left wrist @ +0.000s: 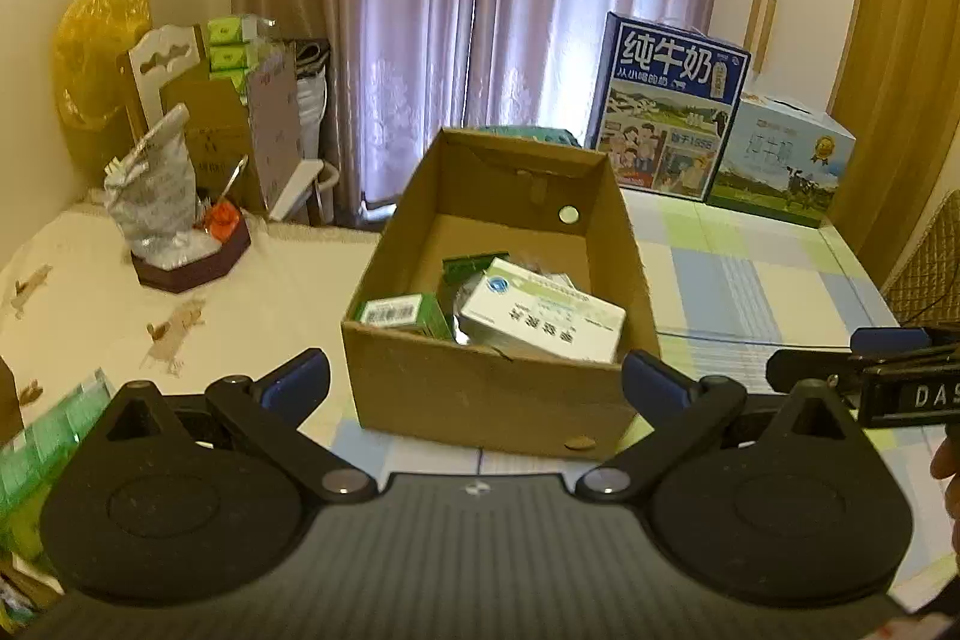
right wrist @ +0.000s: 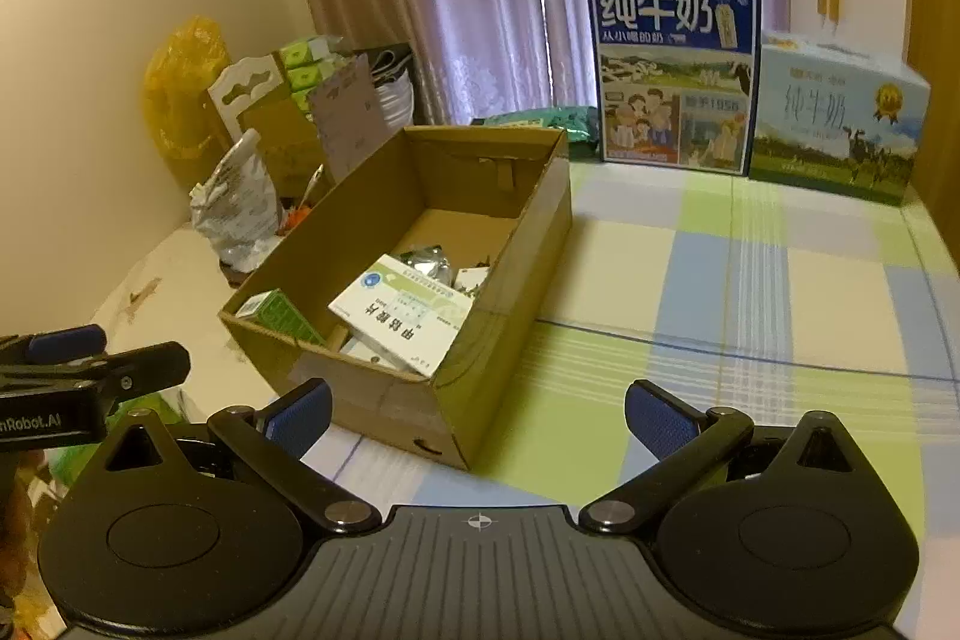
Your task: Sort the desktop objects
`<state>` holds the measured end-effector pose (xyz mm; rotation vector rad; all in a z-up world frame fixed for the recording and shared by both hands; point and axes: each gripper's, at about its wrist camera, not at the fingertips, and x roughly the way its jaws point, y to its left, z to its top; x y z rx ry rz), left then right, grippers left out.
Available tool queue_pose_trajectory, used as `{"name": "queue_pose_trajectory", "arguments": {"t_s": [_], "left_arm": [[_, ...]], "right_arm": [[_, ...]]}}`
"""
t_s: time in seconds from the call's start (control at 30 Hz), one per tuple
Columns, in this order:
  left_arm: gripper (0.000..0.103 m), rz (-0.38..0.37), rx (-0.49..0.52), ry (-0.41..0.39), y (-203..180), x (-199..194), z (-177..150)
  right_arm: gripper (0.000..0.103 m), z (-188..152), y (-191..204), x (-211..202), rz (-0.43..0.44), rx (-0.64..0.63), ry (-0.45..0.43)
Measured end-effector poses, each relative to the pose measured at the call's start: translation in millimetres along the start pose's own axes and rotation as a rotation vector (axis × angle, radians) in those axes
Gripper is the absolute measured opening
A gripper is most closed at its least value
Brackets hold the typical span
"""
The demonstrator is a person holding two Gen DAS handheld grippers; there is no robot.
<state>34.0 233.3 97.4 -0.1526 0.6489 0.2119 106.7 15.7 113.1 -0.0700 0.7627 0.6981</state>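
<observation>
An open cardboard box stands on the table ahead of both grippers. Inside it lie a white medicine box, a small green box and a foil blister pack. My left gripper is open, its blue-padded fingers spread on either side of the box's near wall, holding nothing. My right gripper is also open and empty, just in front of the box's near right corner. Each gripper shows at the edge of the other's view.
Two milk cartons stand at the back by the curtain. A silver bag on a dark tray, stacked boxes and a yellow bag crowd the back left. A green pack lies at my near left. A checked cloth covers the table's right.
</observation>
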Motion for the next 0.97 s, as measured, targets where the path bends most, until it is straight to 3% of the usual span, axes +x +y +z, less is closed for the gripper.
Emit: {"name": "queue_pose_trajectory", "arguments": {"t_s": [0.23, 0.97], "left_arm": [[0.102, 0.041, -0.013, 0.010, -5.7, -10.0, -4.3], [0.102, 0.051, -0.005, -0.008, -3.8, -6.1, -9.5]], "right_arm": [[0.101, -3.9, 14.1, -8.9, -0.003, -0.046, -0.005], [0.101, -10.1, 15.5, 0.2, -0.029, -0.056, 0.020]]}}
